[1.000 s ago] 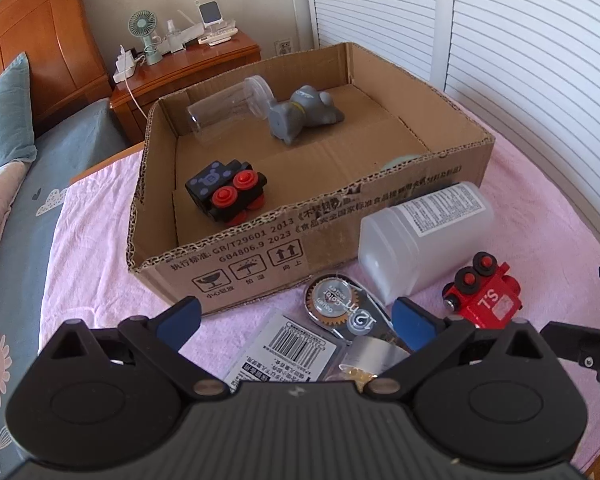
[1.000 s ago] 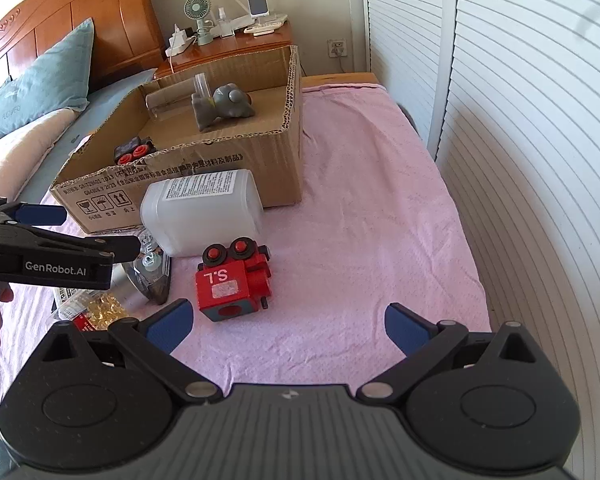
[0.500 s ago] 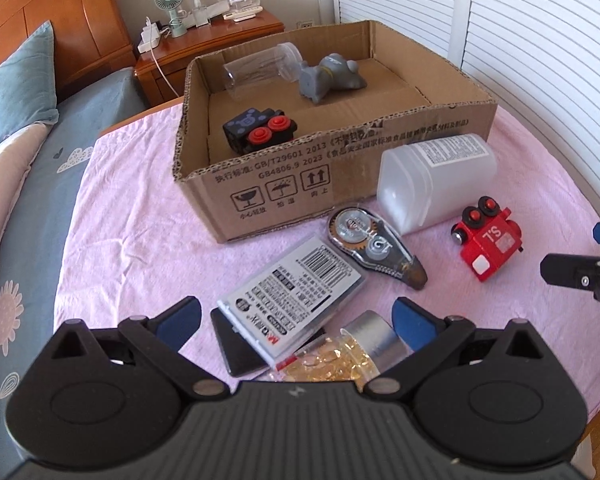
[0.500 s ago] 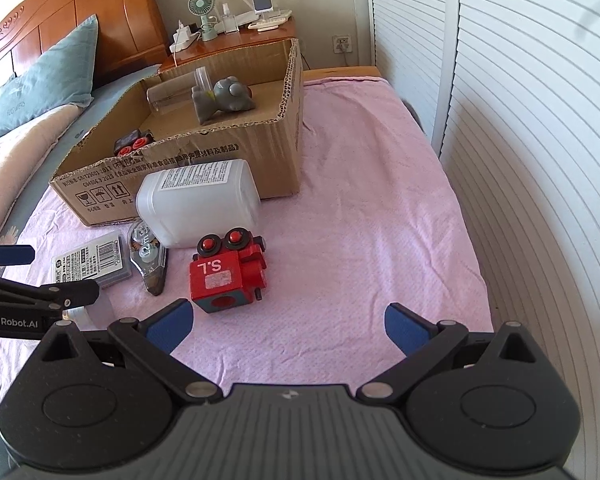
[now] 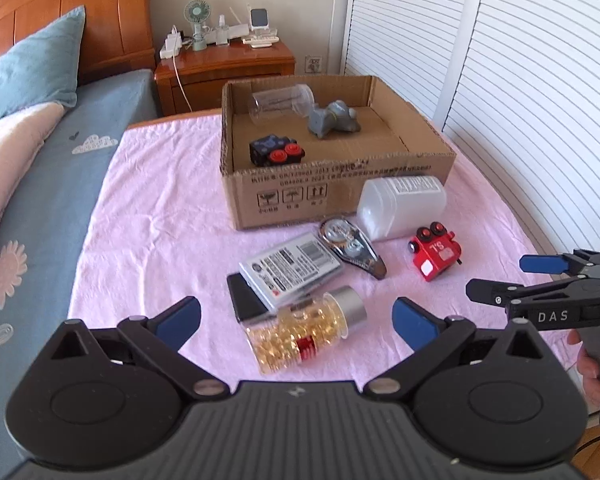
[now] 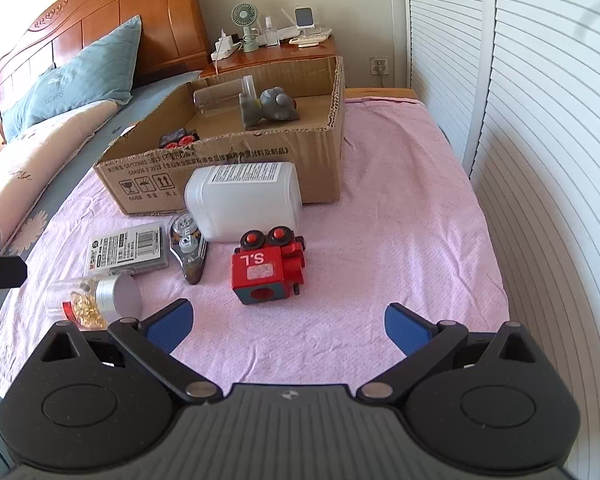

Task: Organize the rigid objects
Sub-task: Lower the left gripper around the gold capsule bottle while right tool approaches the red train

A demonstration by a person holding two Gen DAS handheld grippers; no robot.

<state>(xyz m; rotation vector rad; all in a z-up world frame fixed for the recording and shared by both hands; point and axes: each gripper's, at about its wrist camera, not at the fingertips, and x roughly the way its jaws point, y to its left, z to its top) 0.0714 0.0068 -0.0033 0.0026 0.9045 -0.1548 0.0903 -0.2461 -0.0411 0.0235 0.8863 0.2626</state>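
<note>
An open cardboard box (image 5: 340,196) (image 6: 236,164) sits on the pink cloth and holds a black toy with red knobs (image 5: 276,152), a grey toy (image 5: 334,120) and a clear cup (image 5: 280,102). In front of it lie a white plastic bottle (image 5: 402,206) (image 6: 244,202), a red toy train (image 5: 434,254) (image 6: 266,266), a correction tape (image 5: 354,246) (image 6: 188,248), a grey card box (image 5: 290,270) (image 6: 126,250) and a jar of gold capsules (image 5: 306,332) (image 6: 92,298). My left gripper (image 5: 296,318) is open above the jar. My right gripper (image 6: 288,322) is open, just short of the train.
A black flat item (image 5: 246,300) lies under the card box. A bed with blue sheet (image 5: 48,200) and pillows lies left. A wooden nightstand (image 5: 224,64) with a fan stands behind the box. White slatted doors (image 6: 540,120) run along the right.
My left gripper has pulled back and up from the box, bringing the jar and card box into view. My right gripper has drawn back slightly. Both stay open.
</note>
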